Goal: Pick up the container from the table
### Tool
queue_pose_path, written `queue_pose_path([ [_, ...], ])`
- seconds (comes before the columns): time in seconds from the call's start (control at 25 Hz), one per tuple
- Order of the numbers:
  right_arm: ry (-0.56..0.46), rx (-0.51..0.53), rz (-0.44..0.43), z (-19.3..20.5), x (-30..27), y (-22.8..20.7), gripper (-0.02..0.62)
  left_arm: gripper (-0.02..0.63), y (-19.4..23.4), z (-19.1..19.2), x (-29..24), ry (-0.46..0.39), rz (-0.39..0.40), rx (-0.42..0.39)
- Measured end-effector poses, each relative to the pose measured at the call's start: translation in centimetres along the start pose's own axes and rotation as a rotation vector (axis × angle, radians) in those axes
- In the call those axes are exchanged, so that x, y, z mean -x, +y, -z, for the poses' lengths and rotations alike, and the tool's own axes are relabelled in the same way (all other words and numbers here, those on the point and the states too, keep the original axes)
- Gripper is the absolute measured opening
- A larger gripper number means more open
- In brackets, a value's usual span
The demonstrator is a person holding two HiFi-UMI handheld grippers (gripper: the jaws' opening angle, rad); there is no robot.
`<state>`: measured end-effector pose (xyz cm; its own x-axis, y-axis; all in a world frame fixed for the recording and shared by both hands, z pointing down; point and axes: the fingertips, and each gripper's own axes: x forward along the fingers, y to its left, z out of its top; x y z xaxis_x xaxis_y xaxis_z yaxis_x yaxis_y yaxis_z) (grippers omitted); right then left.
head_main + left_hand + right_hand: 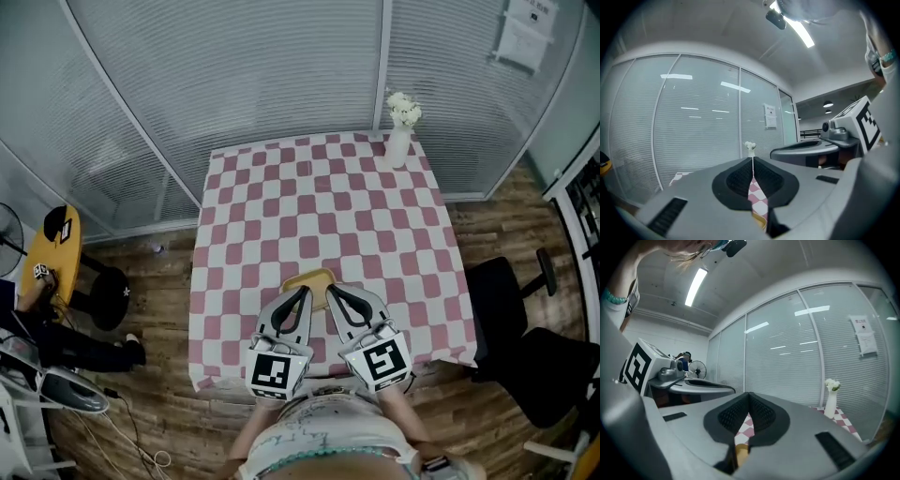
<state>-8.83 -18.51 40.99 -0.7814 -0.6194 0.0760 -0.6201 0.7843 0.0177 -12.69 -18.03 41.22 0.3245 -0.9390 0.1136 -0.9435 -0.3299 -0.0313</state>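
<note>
Poised over the yellow container (309, 278), near the middle of the checked tabletop's (309, 187) near edge.
Holding left gripper (305, 292) and right gripper (330, 291) side by side, each with jaws pressed together on nothing, tips at the container's near rim; cannot tell whether touching it. Showing only a sliver of yellow and checks through each narrow slit. With a white vase (398, 145) of flowers at the far right corner, well apart.

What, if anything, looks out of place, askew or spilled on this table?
Nothing stands out. The white vase of flowers stands upright at the far corner, the yellow container lies flat near the front edge, and the pink-and-white checked tablecloth shows no spill.
</note>
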Motion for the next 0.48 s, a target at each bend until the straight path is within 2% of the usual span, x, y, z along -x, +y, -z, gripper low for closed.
queue_pose_path([
  [0.16,-0.005,-0.006,0.072,0.5,-1.1,0.5,-0.006,0.017,1.2,0.3,0.0,0.009,0.076,-0.021],
  [0.48,0.030,-0.009,0.111,0.8,-2.6,2.4,-0.006,0.017,3.8,1.1,0.6,0.017,0.127,-0.020],
])
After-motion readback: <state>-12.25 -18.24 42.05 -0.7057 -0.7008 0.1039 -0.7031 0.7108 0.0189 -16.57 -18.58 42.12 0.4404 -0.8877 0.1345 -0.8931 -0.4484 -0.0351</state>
